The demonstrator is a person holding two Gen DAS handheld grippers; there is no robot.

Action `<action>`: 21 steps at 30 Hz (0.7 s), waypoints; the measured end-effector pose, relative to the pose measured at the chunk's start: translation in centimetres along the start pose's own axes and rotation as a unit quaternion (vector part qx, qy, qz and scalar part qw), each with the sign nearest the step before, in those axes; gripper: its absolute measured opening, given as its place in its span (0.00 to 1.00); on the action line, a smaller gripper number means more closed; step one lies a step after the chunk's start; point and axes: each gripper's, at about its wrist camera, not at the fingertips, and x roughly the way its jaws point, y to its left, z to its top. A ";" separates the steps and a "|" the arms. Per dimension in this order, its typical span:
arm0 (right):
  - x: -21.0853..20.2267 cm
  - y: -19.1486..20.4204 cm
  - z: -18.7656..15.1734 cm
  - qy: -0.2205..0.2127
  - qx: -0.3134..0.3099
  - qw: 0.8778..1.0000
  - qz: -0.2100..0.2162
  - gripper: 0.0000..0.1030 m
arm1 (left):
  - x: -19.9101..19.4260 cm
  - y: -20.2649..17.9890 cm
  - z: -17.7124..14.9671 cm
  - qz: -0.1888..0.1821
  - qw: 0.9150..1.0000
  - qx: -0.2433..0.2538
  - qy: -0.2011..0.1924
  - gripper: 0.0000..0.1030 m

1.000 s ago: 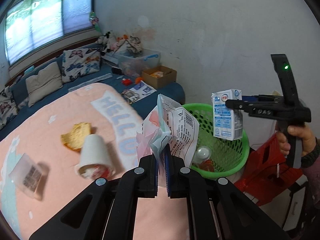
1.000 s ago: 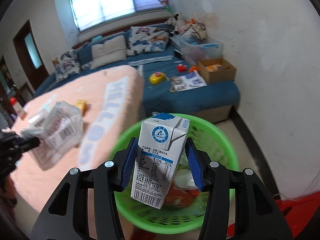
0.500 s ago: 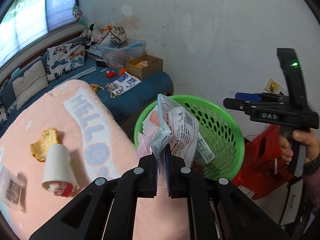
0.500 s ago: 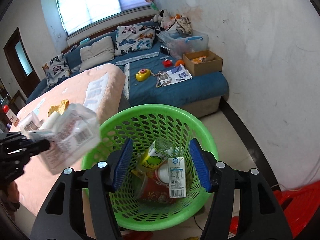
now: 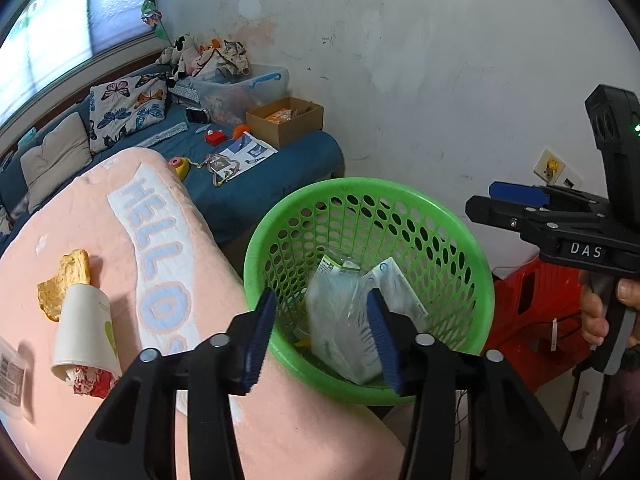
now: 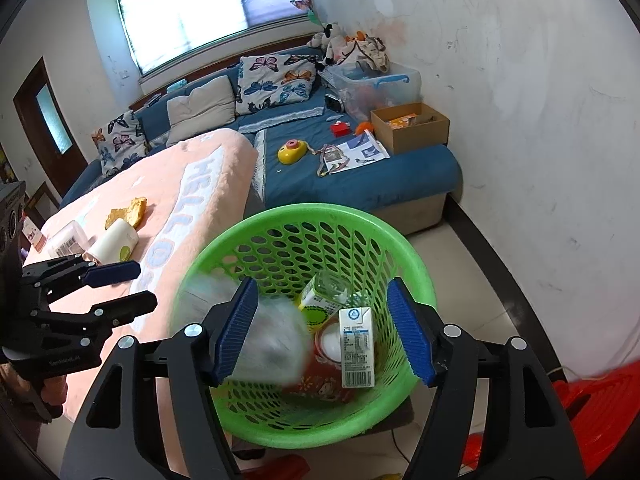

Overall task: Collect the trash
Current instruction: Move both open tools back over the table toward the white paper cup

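1. Left wrist view: the left claw (image 5: 322, 330) stands part open with nothing in it, its jaws having just been opening. The wrapper (image 5: 340, 320) it carried shows blurred between and beyond the jaws, dropping into the green basket (image 5: 460, 232) just right of the bed (image 5: 60, 220). On the right, the right claw (image 5: 508, 202) hangs level above the basket's far rim, a hand (image 5: 600, 312) on its grip.

2. Still on the bed in this view: one paper cup (image 5: 86, 332) lying on its side with red scrap in its mouth, one yellow crumpled piece (image 5: 66, 280) touching it on the far side, and one clear packet (image 5: 10, 376) at the left edge. That makes three pieces left.

3. Right wrist view: the right claw (image 6: 322, 330) is wide open and empty over the basket (image 6: 412, 264), its jaws having just been opening too. Inside I count two cartons, a blue-and-white one (image 6: 356, 348) and a green-and-yellow one (image 6: 320, 304), one red container beneath, and the blurred wrapper (image 6: 268, 340) falling at the left. The left claw (image 6: 124, 286) shows at the left, over the bed's edge.

4. Handling, as I judge it: the cup is light and crushable, best pinched across the rim or mid-wall. The yellow piece looks soft; take it by a raised fold. The packet is thin and slippery; grip an edge.
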 end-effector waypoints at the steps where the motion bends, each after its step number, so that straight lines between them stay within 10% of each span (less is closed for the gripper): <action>1: 0.0 0.0 0.0 0.000 0.000 1.000 -0.001 0.66 | 0.0 0.1 -0.1 0.001 1.000 -0.002 0.000 0.48; 21: 1.2 6.9 0.5 0.005 -0.040 0.998 0.051 0.70 | -6.9 11.0 -5.5 0.113 0.986 -0.116 -0.033 0.49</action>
